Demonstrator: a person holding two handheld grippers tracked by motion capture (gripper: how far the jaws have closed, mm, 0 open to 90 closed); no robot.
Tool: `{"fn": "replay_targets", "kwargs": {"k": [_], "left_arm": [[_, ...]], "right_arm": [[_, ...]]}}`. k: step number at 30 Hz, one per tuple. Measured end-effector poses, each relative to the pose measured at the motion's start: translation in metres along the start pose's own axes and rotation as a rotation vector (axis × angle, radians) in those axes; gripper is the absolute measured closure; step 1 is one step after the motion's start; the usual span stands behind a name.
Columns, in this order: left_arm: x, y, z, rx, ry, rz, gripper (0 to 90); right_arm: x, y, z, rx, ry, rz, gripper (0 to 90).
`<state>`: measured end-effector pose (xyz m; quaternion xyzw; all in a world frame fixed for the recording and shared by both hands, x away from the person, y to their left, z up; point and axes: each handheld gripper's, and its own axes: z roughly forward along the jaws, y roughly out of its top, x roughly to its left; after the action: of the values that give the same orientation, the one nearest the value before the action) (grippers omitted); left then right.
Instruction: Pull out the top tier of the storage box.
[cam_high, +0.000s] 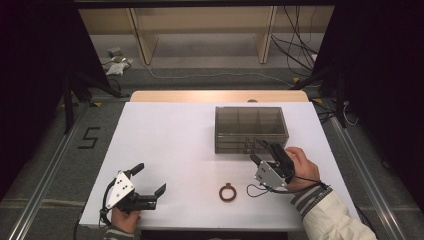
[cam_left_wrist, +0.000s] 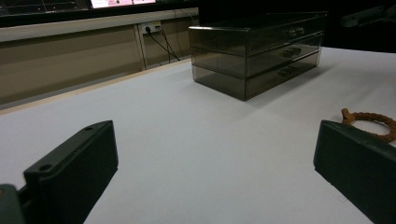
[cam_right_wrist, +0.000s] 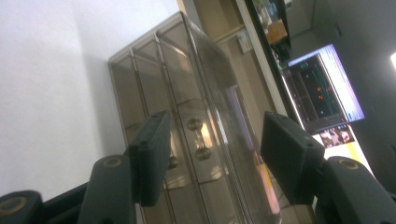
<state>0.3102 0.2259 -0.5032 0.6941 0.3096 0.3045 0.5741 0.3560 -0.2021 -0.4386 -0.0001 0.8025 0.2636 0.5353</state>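
High view: the right gripper (cam_high: 266, 152), jaws wide and empty, points at the smoked drawer box (cam_high: 251, 128) front, likely lined up for a handle (cam_right_wrist: 198, 138). The left gripper (cam_high: 150, 180) rests wide beside the brown ring (cam_high: 227, 192) on the worktop (cam_high: 170, 135).

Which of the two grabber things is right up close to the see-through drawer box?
The right gripper, the one held by the hand in the striped cuff. Its open jaws point at the drawer box. The left gripper sits far back by the table's near edge.
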Motion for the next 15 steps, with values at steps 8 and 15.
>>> {"fn": "replay_targets", "kwargs": {"k": [8,15], "left_arm": [[0.000,0.000,0.000,0.000,0.000,0.000,0.0],[0.000,0.000,0.000,0.001,-0.002,-0.001,0.0]], "right_arm": [[0.006,0.000,0.003,0.030,-0.049,-0.057,44.8],[0.012,0.000,0.006,0.051,-0.089,-0.101,45.7]]}}
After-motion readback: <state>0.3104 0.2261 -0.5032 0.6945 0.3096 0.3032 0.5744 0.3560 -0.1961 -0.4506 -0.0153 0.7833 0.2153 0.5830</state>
